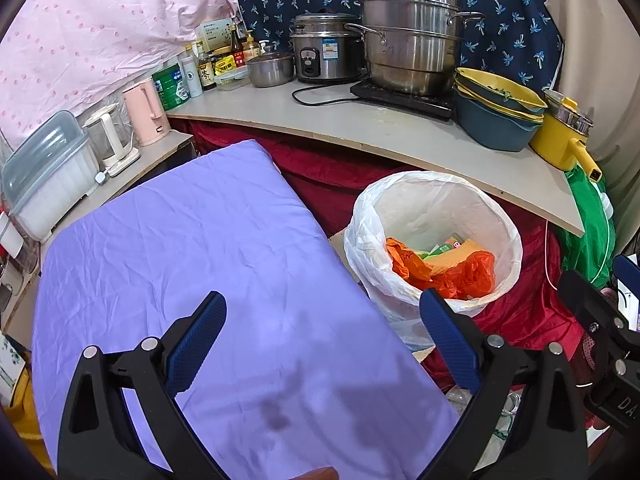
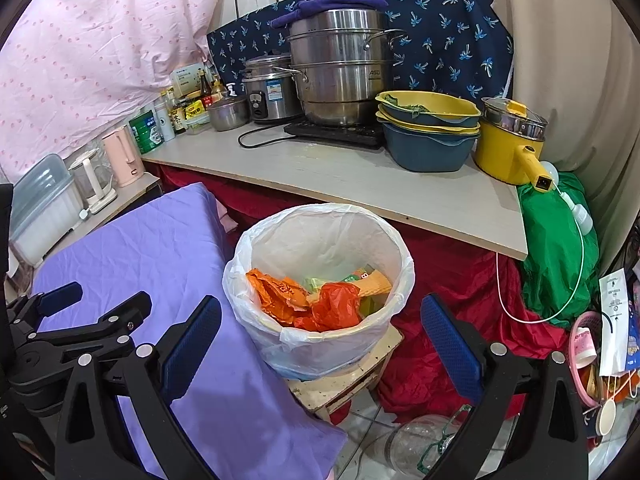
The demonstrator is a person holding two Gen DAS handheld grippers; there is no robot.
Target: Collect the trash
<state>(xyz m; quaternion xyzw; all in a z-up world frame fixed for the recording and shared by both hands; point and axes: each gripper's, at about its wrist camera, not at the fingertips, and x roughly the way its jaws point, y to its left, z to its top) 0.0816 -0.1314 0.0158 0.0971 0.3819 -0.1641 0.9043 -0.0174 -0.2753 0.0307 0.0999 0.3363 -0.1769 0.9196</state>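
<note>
Trash [image 2: 316, 300] lies in the white-lined bin [image 2: 320, 216]: orange plastic bags and a few coloured packets, sitting low inside the liner. The bin stands on a small pale stool [image 2: 344, 380], just beside the purple-covered desk [image 1: 200, 240].

Your left claw [image 1: 320, 344] is spread wide and empty above the purple cloth, with nothing between its blue pads. Your right claw [image 2: 320, 352] is likewise wide apart and empty, hanging just in front of the bin. No loose trash shows on the cloth, so the collecting looks close to done.

The risk is the bin itself. It perches on a narrow stool, and a nudge from your right claw against the rim could tip it onto the red cloth [image 2: 460, 280]. The liner hangs loose over the rim and could snag a finger.

Room is tight: the kitchen counter [image 2: 360, 184] edge overhangs behind the bin, and a glass jar [image 2: 416, 440] lies on the floor below. The open space is over the purple cloth.
</note>
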